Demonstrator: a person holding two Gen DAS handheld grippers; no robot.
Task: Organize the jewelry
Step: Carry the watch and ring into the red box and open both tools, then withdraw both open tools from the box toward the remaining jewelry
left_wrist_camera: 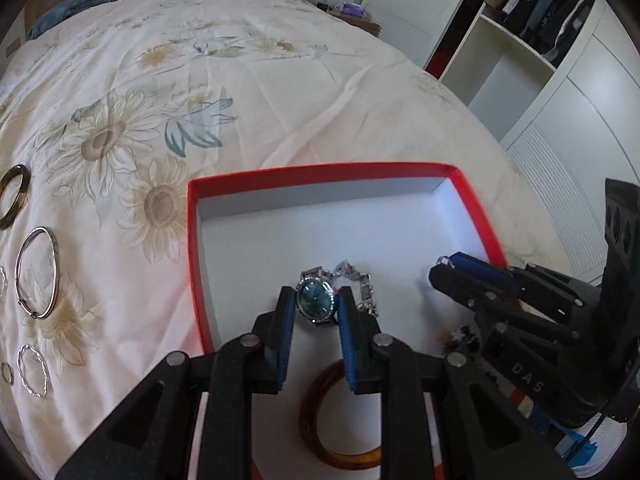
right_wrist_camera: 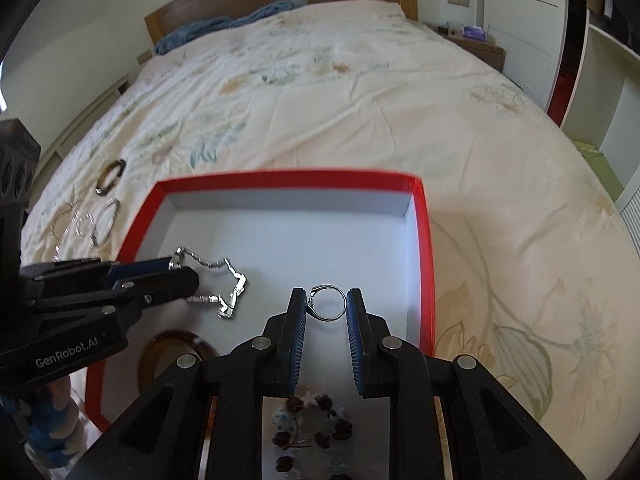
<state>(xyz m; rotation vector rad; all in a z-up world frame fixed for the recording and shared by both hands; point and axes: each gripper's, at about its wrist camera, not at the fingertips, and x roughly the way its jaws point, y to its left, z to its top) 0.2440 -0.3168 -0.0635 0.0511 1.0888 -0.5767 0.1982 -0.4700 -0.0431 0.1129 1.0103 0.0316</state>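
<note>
A red box (left_wrist_camera: 195,240) with a white inside lies on the bed; it also shows in the right wrist view (right_wrist_camera: 426,248). My left gripper (left_wrist_camera: 316,300) is shut on a silver watch (left_wrist_camera: 316,298) with a blue face, over the box; its band (right_wrist_camera: 232,292) hangs down. My right gripper (right_wrist_camera: 327,300) is shut on a silver ring (right_wrist_camera: 328,303) over the box, and shows in the left wrist view (left_wrist_camera: 444,266). An amber bangle (left_wrist_camera: 320,436) and a beaded bracelet (right_wrist_camera: 316,428) lie in the box.
Several bangles and rings lie on the floral bedspread left of the box: a dark bangle (left_wrist_camera: 14,196), a silver hoop (left_wrist_camera: 38,276), a twisted ring (left_wrist_camera: 33,370). A blue towel (right_wrist_camera: 224,24) lies by the headboard. White wardrobes (left_wrist_camera: 560,92) stand to the right.
</note>
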